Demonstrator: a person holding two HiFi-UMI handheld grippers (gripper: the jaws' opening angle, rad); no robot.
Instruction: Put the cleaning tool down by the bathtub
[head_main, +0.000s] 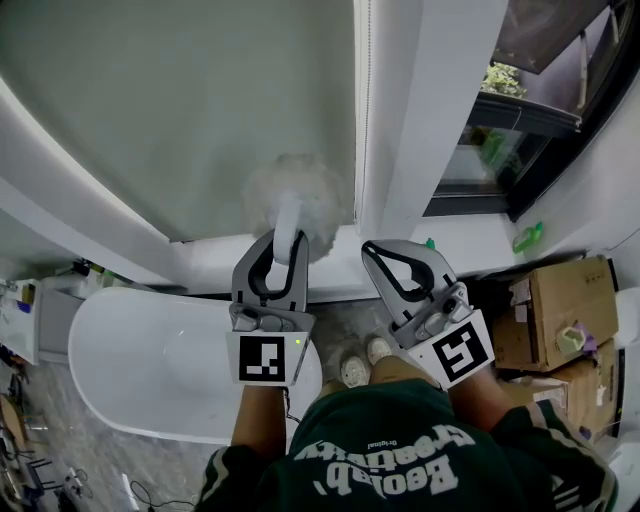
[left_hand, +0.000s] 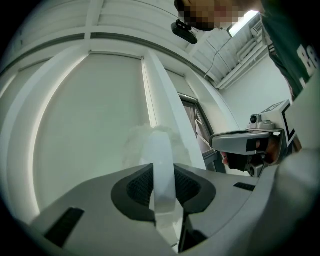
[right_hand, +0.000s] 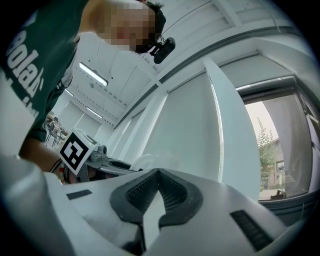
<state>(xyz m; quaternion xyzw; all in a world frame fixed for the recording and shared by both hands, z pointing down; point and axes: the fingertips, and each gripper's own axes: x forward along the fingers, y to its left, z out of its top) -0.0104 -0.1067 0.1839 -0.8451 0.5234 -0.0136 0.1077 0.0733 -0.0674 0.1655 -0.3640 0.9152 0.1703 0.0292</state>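
The cleaning tool is a white duster with a fluffy head (head_main: 296, 194) and a flat white handle (head_main: 287, 228). My left gripper (head_main: 286, 242) is shut on that handle and holds it up in front of the pale window blind. In the left gripper view the handle (left_hand: 163, 165) runs straight up between the dark pads, and the fluffy head (left_hand: 142, 142) shows behind. My right gripper (head_main: 371, 249) hangs beside it, shut, with nothing between its jaws; in the right gripper view (right_hand: 159, 173) the pads meet at the tip. The white bathtub (head_main: 140, 365) lies below, to the left.
A white pillar (head_main: 425, 110) stands right of the blind, with a dark-framed window (head_main: 520, 120) beyond it. Cardboard boxes (head_main: 555, 310) are stacked at the right, and a green bottle (head_main: 528, 237) lies on the sill. The person's shoes (head_main: 356, 368) stand on the speckled floor by the tub.
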